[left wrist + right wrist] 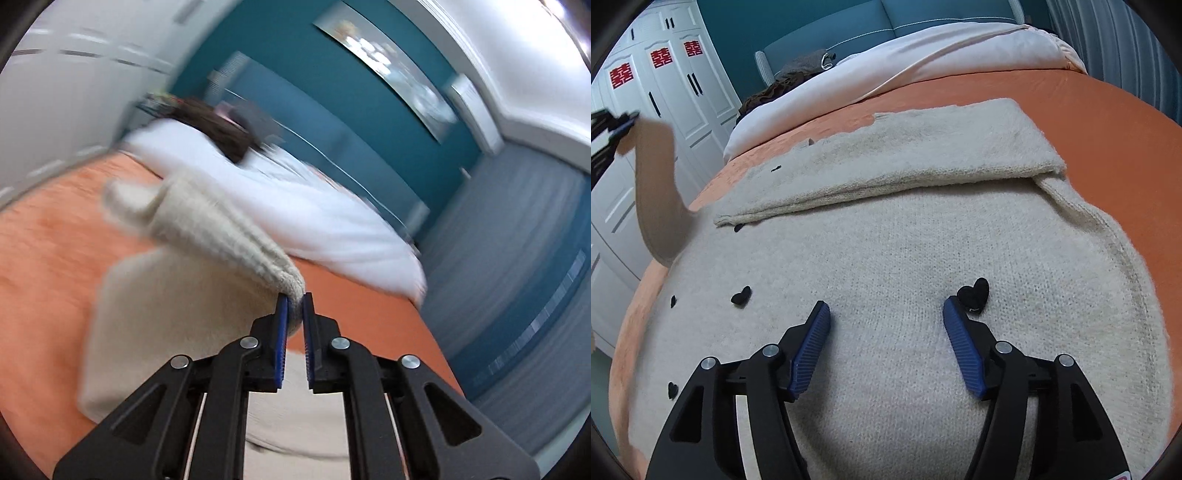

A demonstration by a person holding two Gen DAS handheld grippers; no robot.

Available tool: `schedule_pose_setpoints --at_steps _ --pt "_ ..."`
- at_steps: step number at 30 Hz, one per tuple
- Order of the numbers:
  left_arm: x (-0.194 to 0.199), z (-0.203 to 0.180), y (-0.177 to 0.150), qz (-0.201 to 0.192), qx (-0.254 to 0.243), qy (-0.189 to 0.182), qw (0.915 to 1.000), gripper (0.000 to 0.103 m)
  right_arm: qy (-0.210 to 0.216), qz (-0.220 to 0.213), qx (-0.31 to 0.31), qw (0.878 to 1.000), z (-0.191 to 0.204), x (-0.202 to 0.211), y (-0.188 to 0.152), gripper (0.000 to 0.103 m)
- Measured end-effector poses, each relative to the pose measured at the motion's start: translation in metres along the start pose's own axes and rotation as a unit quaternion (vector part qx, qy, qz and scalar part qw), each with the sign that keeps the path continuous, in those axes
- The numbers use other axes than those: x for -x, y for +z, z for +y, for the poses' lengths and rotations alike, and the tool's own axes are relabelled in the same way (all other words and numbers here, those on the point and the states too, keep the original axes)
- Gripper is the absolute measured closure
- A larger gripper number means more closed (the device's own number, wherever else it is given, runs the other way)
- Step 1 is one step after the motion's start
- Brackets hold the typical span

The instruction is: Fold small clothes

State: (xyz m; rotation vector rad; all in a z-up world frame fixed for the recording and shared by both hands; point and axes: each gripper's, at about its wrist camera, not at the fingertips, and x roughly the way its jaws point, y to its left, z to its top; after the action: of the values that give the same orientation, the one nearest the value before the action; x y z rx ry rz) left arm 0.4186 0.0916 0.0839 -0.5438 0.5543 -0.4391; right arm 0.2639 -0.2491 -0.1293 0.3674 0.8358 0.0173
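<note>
Left wrist view shows your left tongs (295, 301) pinching the sweater's sleeve (207, 218) cuff aloft; your right tongs (886, 314) hover spread over the sweater (886, 240) on the bed (1108, 110). That shallow pinch could slip mid-fold, I'd judge.

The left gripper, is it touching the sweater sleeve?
Touching. Left wrist view: the left gripper is shut on the cuff of the sweater sleeve, knit pinched between both blue pads.

One cream sweater (886, 240), five black hearts (975, 291) showing on it, one white duvet (923, 55), three red wardrobe emblems (661, 57).
</note>
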Motion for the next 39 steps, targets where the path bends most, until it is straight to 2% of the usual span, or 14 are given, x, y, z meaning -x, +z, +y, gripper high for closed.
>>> schedule_pose_setpoints --at_steps 3,5,8,16,21,23,24,25,26,30,32,34,36,39 --pt "-0.044 -0.033 -0.063 0.063 0.01 -0.036 0.9973 0.083 0.011 0.0 -0.005 1.0 -0.001 0.001 0.001 0.038" --pt "-0.078 -0.035 -0.113 0.145 0.023 -0.013 0.9891 0.043 0.021 0.0 -0.008 1.0 -0.002 0.001 0.001 0.036" --pt "-0.084 -0.009 -0.166 0.195 0.059 0.027 0.9787 0.039 0.036 0.002 -0.017 0.999 -0.004 0.001 0.003 0.034" --pt "-0.01 0.129 -0.117 0.083 0.232 0.115 0.9622 0.024 0.054 -0.009 -0.055 0.997 0.012 0.008 0.072 0.031" --pt "-0.021 0.171 -0.1 0.075 0.317 0.113 0.9388 0.031 0.049 0.044 -0.116 0.991 0.025 -0.07 0.148 0.031" --pt "-0.031 0.17 -0.102 0.088 0.339 0.113 0.93 0.046 0.019 0.071 -0.136 0.988 0.027 -0.104 0.164 0.036" --pt "-0.033 0.172 -0.105 0.095 0.352 0.113 0.9243 0.065 0.012 0.076 -0.134 0.988 0.03 -0.113 0.168 0.058" --pt "-0.03 0.175 -0.111 0.094 0.365 0.109 0.9199 0.079 0.001 0.08 -0.128 0.989 0.035 -0.12 0.174 0.096" --pt "-0.025 0.178 -0.107 0.088 0.367 0.109 0.9196 0.097 0.0 0.08 -0.126 0.989 0.04 -0.121 0.176 0.095" --pt "0.002 0.155 -0.079 0.004 0.297 0.116 0.9477 0.097 0.103 -0.082 -0.117 0.984 0.053 -0.026 0.199 0.097" --pt "-0.006 0.151 -0.077 0.013 0.256 0.124 0.9584 0.096 0.102 -0.148 -0.096 0.979 0.045 0.01 0.187 0.098" --pt "-0.028 0.155 -0.094 0.057 0.227 0.163 0.9584 0.096 0.014 -0.086 -0.082 0.993 0.024 -0.026 0.167 0.098" --pt "-0.041 0.161 -0.114 0.086 0.214 0.204 0.9516 0.097 -0.045 0.057 -0.095 0.993 -0.005 -0.096 0.133 0.098" --pt "-0.032 0.16 -0.126 0.075 0.213 0.201 0.9532 0.097 0.02 -0.018 -0.123 0.992 -0.001 -0.054 0.139 0.098"
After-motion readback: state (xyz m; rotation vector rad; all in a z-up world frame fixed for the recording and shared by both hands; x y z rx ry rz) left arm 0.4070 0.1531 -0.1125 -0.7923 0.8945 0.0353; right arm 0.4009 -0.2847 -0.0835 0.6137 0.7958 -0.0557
